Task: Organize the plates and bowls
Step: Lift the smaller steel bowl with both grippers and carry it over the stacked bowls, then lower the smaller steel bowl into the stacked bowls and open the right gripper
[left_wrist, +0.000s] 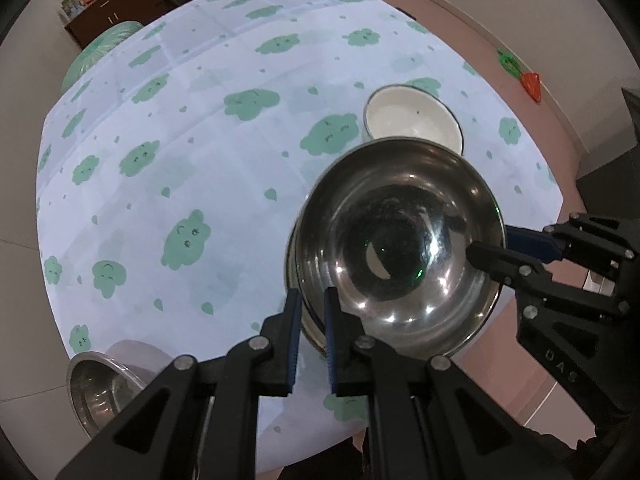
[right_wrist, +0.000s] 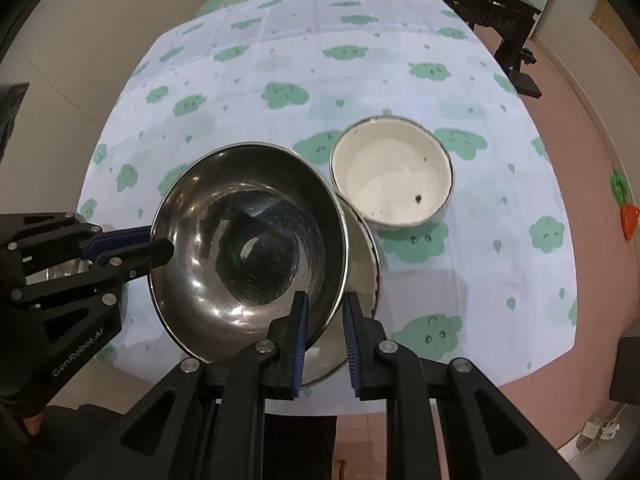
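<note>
Two claws grip one steel bowl (right_wrist: 248,240) by opposite rims: the left claw (left_wrist: 314,300) is clamped on its near-left edge, the right claw (right_wrist: 326,304) on the other. The bowl hangs tilted just above a steel plate (right_wrist: 370,264). One white bowl (right_wrist: 392,172) sits just beside it on the cloud-print surface (left_wrist: 160,160). A second steel bowl (left_wrist: 100,392) rests at the surface's near-left edge.

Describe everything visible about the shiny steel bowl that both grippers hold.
The steel bowl is round, deep and mirror-polished, empty, with a thin rolled rim. It is tilted, above a metal plate on the cloud-print tablecloth, beside a white enamel bowl. The left gripper and right gripper pinch opposite sides of its rim, one jaw inside, one outside.
</note>
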`<action>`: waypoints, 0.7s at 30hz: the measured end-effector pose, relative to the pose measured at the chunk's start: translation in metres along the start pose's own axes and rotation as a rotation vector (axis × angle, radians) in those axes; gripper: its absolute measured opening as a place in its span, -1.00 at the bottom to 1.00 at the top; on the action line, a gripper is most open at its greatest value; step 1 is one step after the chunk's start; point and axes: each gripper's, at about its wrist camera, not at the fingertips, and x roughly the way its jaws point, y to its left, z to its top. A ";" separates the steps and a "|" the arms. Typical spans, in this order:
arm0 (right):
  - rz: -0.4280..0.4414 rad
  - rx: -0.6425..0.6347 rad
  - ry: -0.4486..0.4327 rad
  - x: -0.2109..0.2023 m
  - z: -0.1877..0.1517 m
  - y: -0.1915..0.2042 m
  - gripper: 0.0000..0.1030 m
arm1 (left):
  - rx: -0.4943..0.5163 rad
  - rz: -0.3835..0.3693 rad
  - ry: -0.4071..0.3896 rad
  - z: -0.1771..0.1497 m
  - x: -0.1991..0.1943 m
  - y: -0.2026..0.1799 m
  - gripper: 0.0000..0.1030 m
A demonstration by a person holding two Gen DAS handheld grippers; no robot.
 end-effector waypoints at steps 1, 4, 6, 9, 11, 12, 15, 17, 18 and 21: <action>-0.001 0.001 0.004 0.002 -0.001 0.000 -0.63 | 0.002 0.001 0.004 0.000 0.002 0.000 -0.84; -0.002 0.000 0.014 0.008 -0.002 0.000 -0.63 | 0.010 0.002 0.019 -0.001 0.008 -0.002 -0.84; -0.006 -0.002 0.023 0.011 -0.003 -0.001 -0.63 | 0.018 0.004 0.028 -0.002 0.012 -0.002 -0.84; -0.011 -0.005 0.037 0.015 -0.004 -0.002 -0.63 | 0.024 0.002 0.039 -0.002 0.017 -0.003 -0.84; -0.013 -0.006 0.046 0.018 -0.004 -0.002 -0.63 | 0.024 -0.003 0.046 -0.002 0.021 -0.004 -0.84; -0.015 -0.007 0.050 0.019 -0.004 -0.002 -0.63 | 0.028 -0.001 0.049 -0.001 0.022 -0.004 -0.84; -0.016 -0.007 0.062 0.023 -0.005 -0.003 -0.62 | 0.030 -0.002 0.055 0.000 0.026 -0.005 -0.84; -0.015 -0.008 0.069 0.026 -0.004 -0.004 -0.62 | 0.030 -0.002 0.063 0.000 0.029 -0.005 -0.83; -0.016 -0.010 0.072 0.027 -0.004 -0.003 -0.62 | 0.030 -0.003 0.064 0.000 0.030 -0.005 -0.83; -0.031 -0.028 0.073 0.029 -0.002 -0.001 -0.62 | 0.028 -0.001 0.067 0.001 0.031 -0.005 -0.83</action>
